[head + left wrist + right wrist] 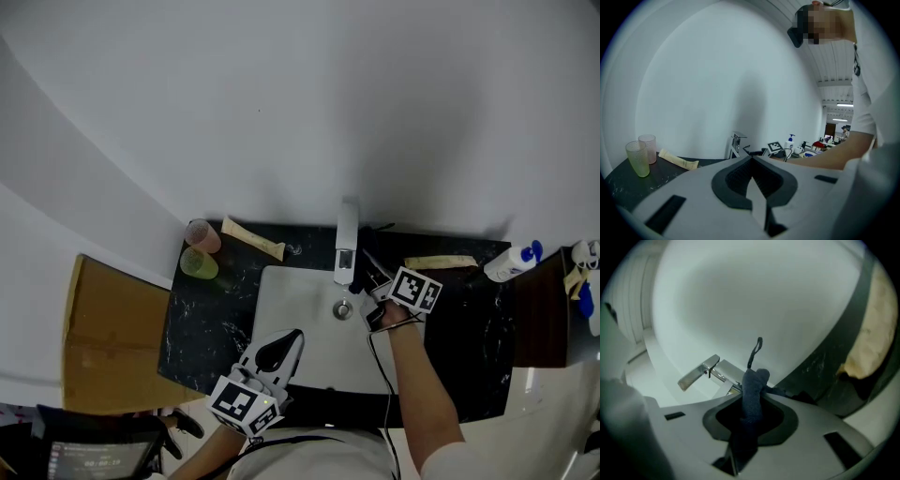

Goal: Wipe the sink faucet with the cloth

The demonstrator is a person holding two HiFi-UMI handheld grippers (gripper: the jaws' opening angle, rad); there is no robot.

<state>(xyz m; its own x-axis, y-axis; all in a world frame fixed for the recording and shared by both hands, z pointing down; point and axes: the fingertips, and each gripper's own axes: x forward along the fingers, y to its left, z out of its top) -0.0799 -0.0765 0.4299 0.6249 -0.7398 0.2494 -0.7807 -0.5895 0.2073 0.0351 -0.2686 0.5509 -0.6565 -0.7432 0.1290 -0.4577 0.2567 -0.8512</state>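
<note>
The chrome faucet (pixel 346 242) stands at the back rim of the white sink (pixel 281 300). My right gripper (pixel 371 296) is just right of the spout, over the basin, and is shut on a dark blue cloth (pixel 752 389). In the right gripper view the cloth sticks out between the jaws, with the faucet (pixel 708 370) close behind it and a loose thread above. My left gripper (pixel 289 339) hovers over the sink's front left, shut and empty. In the left gripper view (pixel 751 161) the faucet (pixel 735 145) shows far ahead.
On the black counter (pixel 202 319) stand a pink cup (pixel 202 234), a green cup (pixel 199 264) and a cream tube (pixel 251 239) at the left. Another tube (pixel 441 262) and a pump bottle (pixel 511 263) lie right. A cardboard box (pixel 112 337) sits far left.
</note>
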